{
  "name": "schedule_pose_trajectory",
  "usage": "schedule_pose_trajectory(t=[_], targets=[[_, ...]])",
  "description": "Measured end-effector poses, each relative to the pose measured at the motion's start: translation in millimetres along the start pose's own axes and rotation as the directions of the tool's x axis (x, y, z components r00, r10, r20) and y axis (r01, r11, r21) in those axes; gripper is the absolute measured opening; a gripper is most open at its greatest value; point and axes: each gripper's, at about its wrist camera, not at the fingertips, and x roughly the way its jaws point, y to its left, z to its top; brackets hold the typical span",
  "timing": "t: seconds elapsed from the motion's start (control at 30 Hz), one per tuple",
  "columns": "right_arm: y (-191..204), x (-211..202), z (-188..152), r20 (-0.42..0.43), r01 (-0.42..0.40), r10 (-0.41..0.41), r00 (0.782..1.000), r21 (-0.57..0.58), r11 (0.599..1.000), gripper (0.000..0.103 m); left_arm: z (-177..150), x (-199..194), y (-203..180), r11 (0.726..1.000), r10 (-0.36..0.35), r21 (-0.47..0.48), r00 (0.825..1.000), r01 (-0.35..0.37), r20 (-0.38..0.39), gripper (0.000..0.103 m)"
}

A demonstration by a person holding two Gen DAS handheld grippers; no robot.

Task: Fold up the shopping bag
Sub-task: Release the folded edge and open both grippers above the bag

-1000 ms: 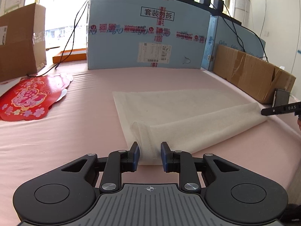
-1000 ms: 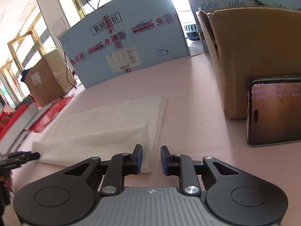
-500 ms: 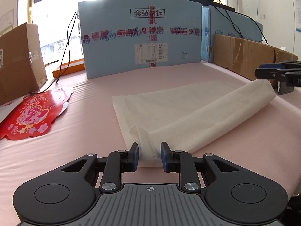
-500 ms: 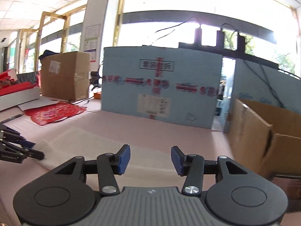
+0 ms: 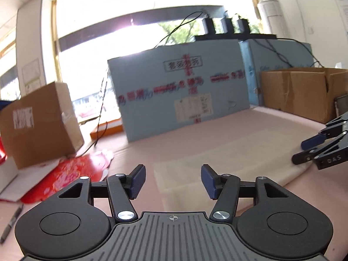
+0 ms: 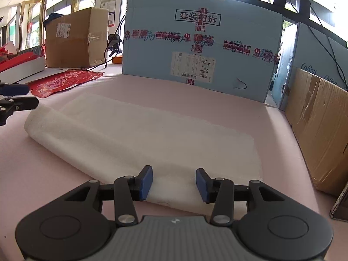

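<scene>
A cream-white fabric shopping bag [image 6: 141,134] lies folded over lengthwise on the pink table [image 6: 217,102]. My right gripper [image 6: 174,174] is open, its blue pads standing either side of the bag's near right corner and not pressing on it. My left gripper [image 5: 173,171] hovers just short of the bag [image 5: 228,163] at its left end. Its jaws are opening and nothing is between them. Each gripper shows in the other's view: the right gripper [image 5: 301,152] at the right edge, the left gripper [image 6: 30,96] at the left edge.
A large blue box [image 6: 195,43] stands behind the bag. A brown carton [image 6: 319,130] and a leaning phone [image 6: 341,204] line the right side. At the left are another carton [image 6: 76,39], red paper cut-outs [image 6: 63,82] and a pen [image 5: 9,226].
My left gripper opened, let go of the bag's corner and lifted back, tilting upward. My right gripper opened, then swung down over the bag's right end. The folded layer now lies flat.
</scene>
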Motion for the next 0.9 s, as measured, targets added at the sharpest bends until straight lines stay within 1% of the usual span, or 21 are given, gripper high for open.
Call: schedule_pose_trajectory(t=[0.03,0.07,0.1,0.13,0.2,0.27,0.33,0.4,0.47,0.53,0.6,0.63,0.7,0.77,0.83,0.87,0.9], targets=[[-1.2,0.3,0.3,0.001,-0.003,0.003,1.000,0.004,1.000,0.047,2.0,4.4,-7.9,0.999,-0.032,0.019,0.999,0.032,-0.009,0.056],[-2.4,0.6,0.7,0.001,-0.005,0.005,1.000,0.008,1.000,0.047,1.9,11.9,-14.2,0.998,-0.058,0.036,0.998,0.060,-0.038,0.056],[-3.3,1.6,1.4,0.002,-0.006,0.006,1.000,0.010,1.000,0.047,1.8,19.4,-20.5,0.995,-0.084,0.051,0.994,0.087,-0.068,0.053],[-4.3,2.5,2.0,0.002,-0.007,0.007,1.000,0.013,1.000,0.047,1.8,26.9,-26.7,0.991,-0.109,0.066,0.989,0.116,-0.099,0.041],[-7.9,2.5,2.2,0.003,-0.018,0.018,1.000,0.031,0.999,0.049,1.6,41.9,-39.3,0.981,-0.157,0.092,0.974,0.173,-0.161,0.035],[-16.0,1.8,1.7,0.006,-0.042,0.042,0.999,0.062,0.997,0.050,-0.5,50.3,-39.6,0.977,-0.181,0.075,0.963,0.199,-0.198,0.036],[-22.9,-1.6,-0.5,0.015,-0.039,0.038,0.999,0.072,0.997,0.051,-3.1,55.1,-35.4,0.976,-0.197,0.044,0.955,0.212,-0.222,0.036],[-30.4,-6.9,-4.2,0.022,-0.018,0.017,1.000,0.072,0.997,0.052,-4.8,56.2,-33.4,0.975,-0.208,0.030,0.951,0.220,-0.228,0.036],[-39.0,-16.4,-8.9,0.047,0.009,-0.011,0.999,0.054,0.999,0.053,-6.3,56.6,-31.7,0.976,-0.207,0.020,0.951,0.217,-0.230,0.040],[-45.1,-25.9,-13.2,0.073,0.029,-0.032,0.997,0.034,0.999,0.057,-7.6,56.8,-29.6,0.977,-0.207,0.004,0.951,0.213,-0.231,0.044],[-50.6,-41.8,-18.9,0.116,0.037,-0.034,0.993,-0.023,0.999,0.062,-7.7,56.6,-28.4,0.977,-0.210,-0.005,0.950,0.215,-0.232,0.044],[-52.7,-46.7,-20.6,0.123,0.044,-0.037,0.992,-0.054,0.998,0.063,-7.7,56.3,-28.5,0.977,-0.210,-0.004,0.950,0.215,-0.231,0.044],[-48.1,-55.8,-24.6,0.124,0.082,-0.059,0.990,-0.188,0.979,0.063,-7.6,55.9,-28.3,0.976,-0.212,-0.005,0.950,0.216,-0.231,0.044],[-37.8,-55.4,-26.9,0.096,0.097,-0.071,0.993,-0.310,0.946,0.063,-7.4,56.5,-26.2,0.975,-0.220,-0.017,0.947,0.222,-0.232,0.044],[-26.9,-51.4,-28.9,0.065,0.103,-0.083,0.994,-0.415,0.904,0.062,-7.1,57.3,-24.1,0.973,-0.228,-0.029,0.945,0.228,-0.233,0.045],[-21.2,-47.9,-29.8,0.051,0.103,-0.090,0.995,-0.461,0.882,0.061,-7.0,57.7,-23.1,0.972,-0.232,-0.034,0.944,0.231,-0.234,0.045],[-15.5,-43.7,-30.6,0.054,0.116,-0.102,0.993,-0.509,0.853,0.061,-7.0,57.9,-22.4,0.972,-0.235,-0.037,0.943,0.233,-0.234,0.045]])
